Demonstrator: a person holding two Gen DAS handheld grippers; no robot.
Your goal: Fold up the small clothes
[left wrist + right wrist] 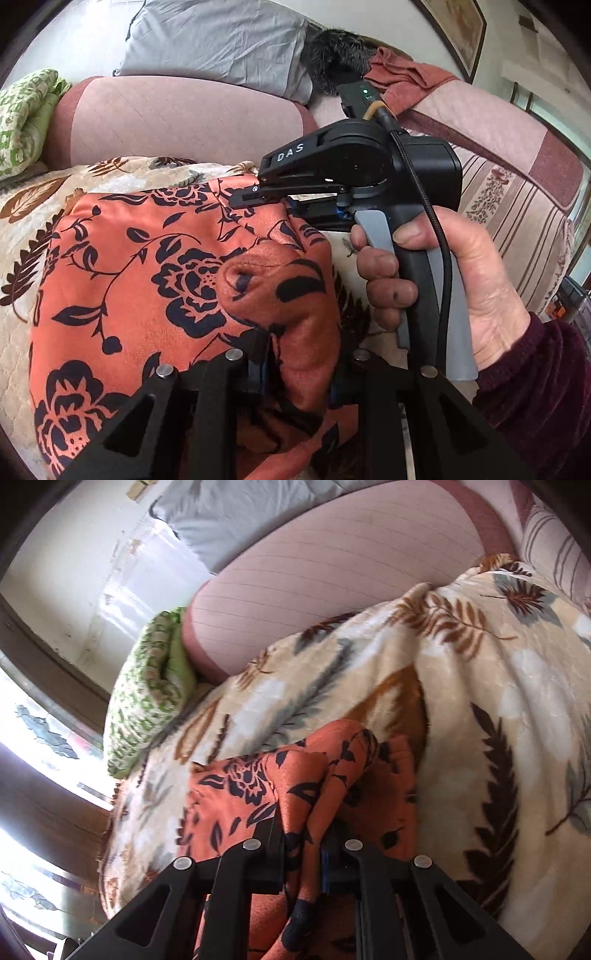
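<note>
An orange garment with a black flower print (pixel 155 280) lies on a cream blanket with leaf print (pixel 33 206). My left gripper (pixel 299 369) is shut on a bunched fold of the garment at the bottom of the left wrist view. My right gripper (pixel 304 845) is shut on another bunched edge of the same garment (pixel 236 794). In the left wrist view the right gripper (pixel 266 197) reaches in from the right, a hand around its handle, pinching the garment's far edge.
A pink bolster cushion (pixel 184 114) and a grey pillow (pixel 221 40) lie behind the blanket. A green patterned quilt (pixel 22 114) sits at the left. A rust-red cloth (pixel 406 77) lies at the back right. A window (pixel 37 738) is at the left of the right wrist view.
</note>
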